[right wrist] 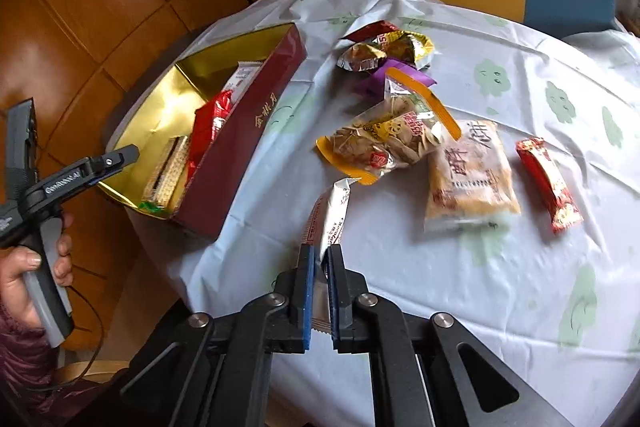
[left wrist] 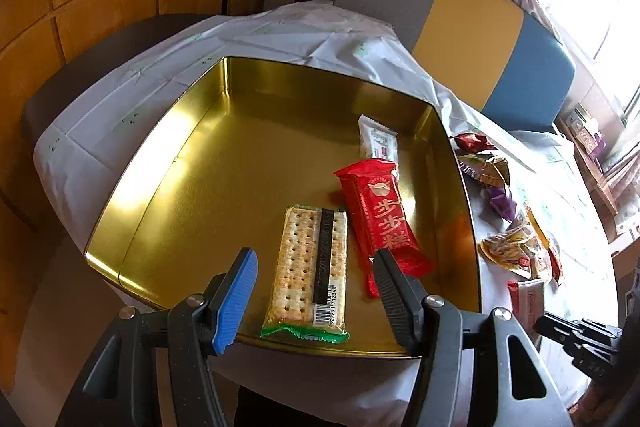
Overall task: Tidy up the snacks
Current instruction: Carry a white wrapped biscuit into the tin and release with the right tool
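The right claw [right wrist: 320, 267] pinched one end of a slim white snack sachet [right wrist: 334, 215], lifting it clear of the tabletop [right wrist: 460, 307] — presumably bound for the gold-lined tin box with maroon sides [right wrist: 244, 131] at the tabletop's left edge. The left claw [left wrist: 316, 283] hung wide open over that box, holding nothing, above a clear cracker packet with green ends [left wrist: 310, 267] and a red wrapper [left wrist: 380, 223] printed 步步糕. Gold characters marked the box's side — unreadable to me. Other packets lay scattered mid-tabletop.
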